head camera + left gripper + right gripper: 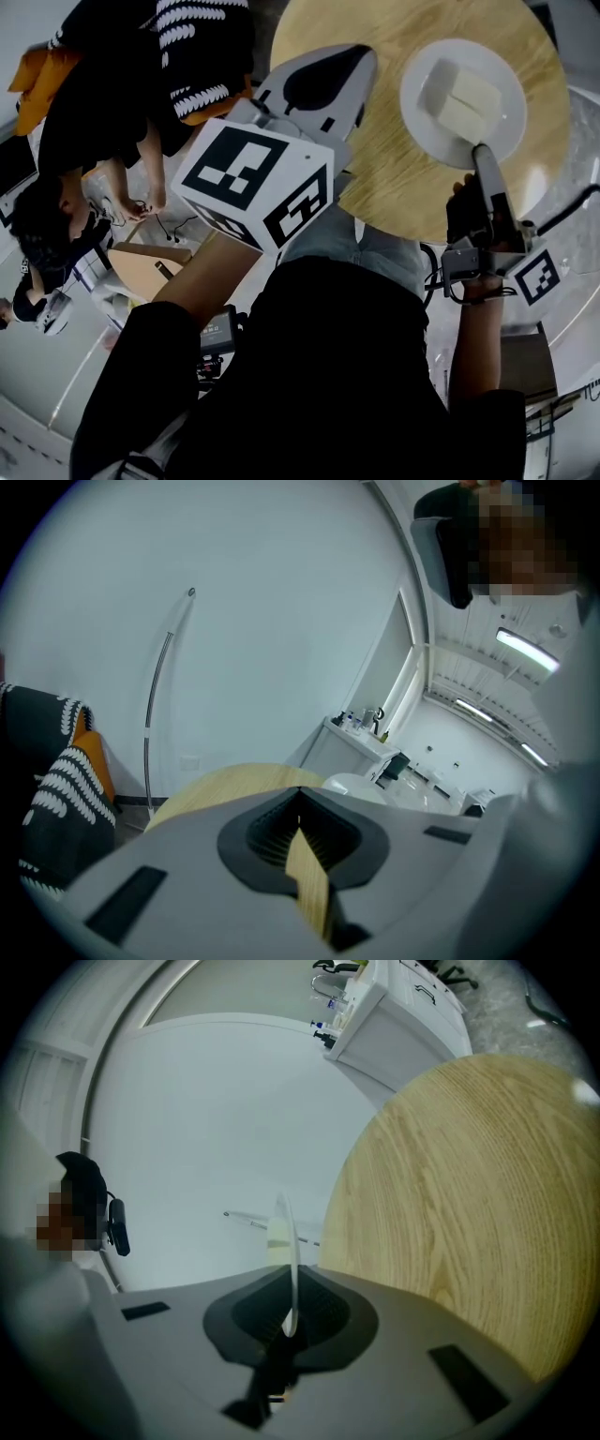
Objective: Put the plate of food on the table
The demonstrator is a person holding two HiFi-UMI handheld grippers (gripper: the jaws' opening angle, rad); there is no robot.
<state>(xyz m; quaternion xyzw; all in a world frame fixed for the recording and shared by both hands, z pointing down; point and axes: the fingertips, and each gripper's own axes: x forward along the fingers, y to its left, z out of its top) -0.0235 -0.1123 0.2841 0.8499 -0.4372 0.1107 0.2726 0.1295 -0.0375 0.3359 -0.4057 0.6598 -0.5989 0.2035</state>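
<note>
A white plate point(462, 91) with pale blocks of food point(461, 98) is over the far right part of the round wooden table point(394, 159). My right gripper point(478, 153) is shut on the plate's near rim. In the right gripper view the plate point(285, 1241) shows edge-on, pinched where my right gripper point(289, 1321) closes, with the table point(459, 1194) beside it. I cannot tell whether the plate rests on the wood. My left gripper point(352, 70) hovers over the table's near left edge, shut and holding nothing. In its own view my left gripper point(300, 825) shows only a thin slit with the table point(234, 785) beyond.
Another person point(103, 141) in black-and-white striped clothing sits at the left, close to the table, with cables point(164, 225) on the floor nearby. A white counter point(361, 738) with bottles stands along the far wall. My own legs fill the lower middle of the head view.
</note>
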